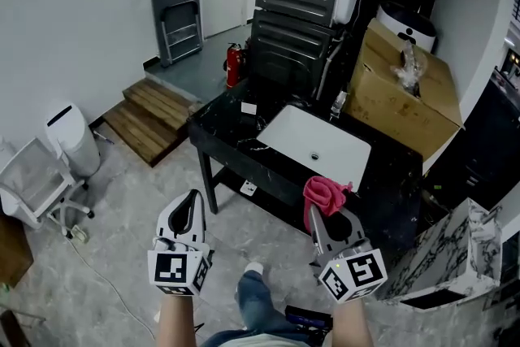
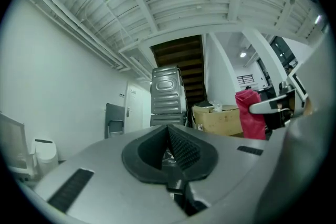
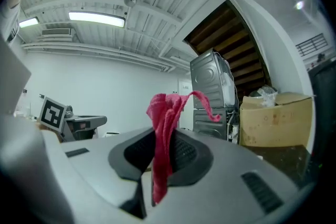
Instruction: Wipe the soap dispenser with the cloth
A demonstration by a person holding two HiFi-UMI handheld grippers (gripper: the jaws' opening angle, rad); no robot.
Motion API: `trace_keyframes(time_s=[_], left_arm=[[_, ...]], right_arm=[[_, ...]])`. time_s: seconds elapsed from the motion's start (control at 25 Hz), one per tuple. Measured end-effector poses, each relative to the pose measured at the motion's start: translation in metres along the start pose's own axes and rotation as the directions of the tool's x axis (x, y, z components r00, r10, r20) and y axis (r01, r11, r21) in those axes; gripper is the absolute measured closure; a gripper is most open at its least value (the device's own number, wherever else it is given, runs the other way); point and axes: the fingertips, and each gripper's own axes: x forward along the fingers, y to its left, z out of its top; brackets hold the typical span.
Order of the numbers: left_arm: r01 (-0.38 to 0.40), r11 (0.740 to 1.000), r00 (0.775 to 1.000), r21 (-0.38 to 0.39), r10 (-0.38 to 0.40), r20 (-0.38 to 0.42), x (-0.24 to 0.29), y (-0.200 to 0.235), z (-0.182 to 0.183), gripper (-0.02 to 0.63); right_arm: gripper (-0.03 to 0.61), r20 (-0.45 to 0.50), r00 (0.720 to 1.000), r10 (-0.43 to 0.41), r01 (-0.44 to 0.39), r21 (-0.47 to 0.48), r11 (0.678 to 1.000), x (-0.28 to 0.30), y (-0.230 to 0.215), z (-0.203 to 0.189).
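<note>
My right gripper point(image 1: 322, 211) is shut on a pink-red cloth point(image 1: 326, 193), which bunches up above the jaws in the right gripper view point(image 3: 166, 113). My left gripper point(image 1: 192, 201) is shut and empty; its ribbed pads meet in the left gripper view point(image 2: 169, 134), where the cloth point(image 2: 249, 113) shows off to the right. Both grippers hang in front of a black marble counter point(image 1: 227, 126) with a white basin point(image 1: 317, 144). A small pale thing point(image 1: 339, 102) stands at the counter's back edge; I cannot tell whether it is the soap dispenser.
A big grey appliance point(image 1: 296, 4) stands behind the counter, a cardboard box point(image 1: 406, 93) to its right. Wooden steps point(image 1: 150, 118), a red fire extinguisher point(image 1: 234, 65), a white bin point(image 1: 73, 138) and a white chair point(image 1: 41, 183) are on the left. A marble-patterned cabinet point(image 1: 455, 248) is at the right.
</note>
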Motion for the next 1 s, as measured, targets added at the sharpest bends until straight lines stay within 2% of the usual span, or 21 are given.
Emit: trace_keyframes(time_s=[0.12, 0.32, 0.44, 0.64, 0.72, 0.76, 0.84, 0.88, 1.0], left_arm=[[0.000, 1.000, 1.000, -0.013, 0.000, 0.010, 0.035, 0.020, -0.005, 0.598], [0.102, 0.995, 0.993, -0.005, -0.102, 0.068, 0.108, 0.034, -0.003, 0.598], [0.139, 0.990, 0.989, 0.010, -0.139, 0.043, 0.162, 0.045, -0.010, 0.598], [0.156, 0.988, 0.988, -0.010, -0.155, 0.013, 0.239, 0.062, -0.023, 0.590], [0.184, 0.983, 0.983, -0.008, -0.184, -0.009, 0.262, 0.063, -0.032, 0.564], [0.206, 0.979, 0.978, -0.006, -0.206, -0.023, 0.272, 0.062, -0.037, 0.528], [0.245, 0.969, 0.968, -0.014, -0.246, -0.047, 0.292, 0.061, -0.046, 0.397], [0.258, 0.966, 0.964, -0.022, -0.259, -0.056, 0.301, 0.060, -0.051, 0.363], [0.288, 0.956, 0.954, -0.054, -0.292, -0.074, 0.324, 0.060, -0.062, 0.327]], right_arm=[[0.518, 0.014, 1.000, 0.026, -0.026, 0.007, 1.000, 0.044, -0.009, -0.004], [0.518, 0.035, 0.999, 0.033, -0.035, 0.057, 0.998, 0.126, -0.034, -0.015], [0.517, 0.034, 0.999, 0.032, -0.034, 0.079, 0.996, 0.174, -0.053, -0.019], [0.517, 0.021, 1.000, 0.022, -0.024, 0.098, 0.995, 0.236, -0.084, -0.026], [0.517, 0.017, 1.000, 0.018, -0.019, 0.099, 0.995, 0.253, -0.094, -0.028], [0.517, 0.017, 1.000, 0.015, -0.016, 0.099, 0.995, 0.261, -0.099, -0.028], [0.517, 0.017, 1.000, 0.009, -0.011, 0.098, 0.995, 0.273, -0.107, -0.029], [0.517, 0.015, 1.000, 0.008, -0.010, 0.098, 0.995, 0.278, -0.110, -0.030], [0.517, 0.003, 1.000, 0.005, -0.005, 0.095, 0.996, 0.288, -0.116, -0.035]])
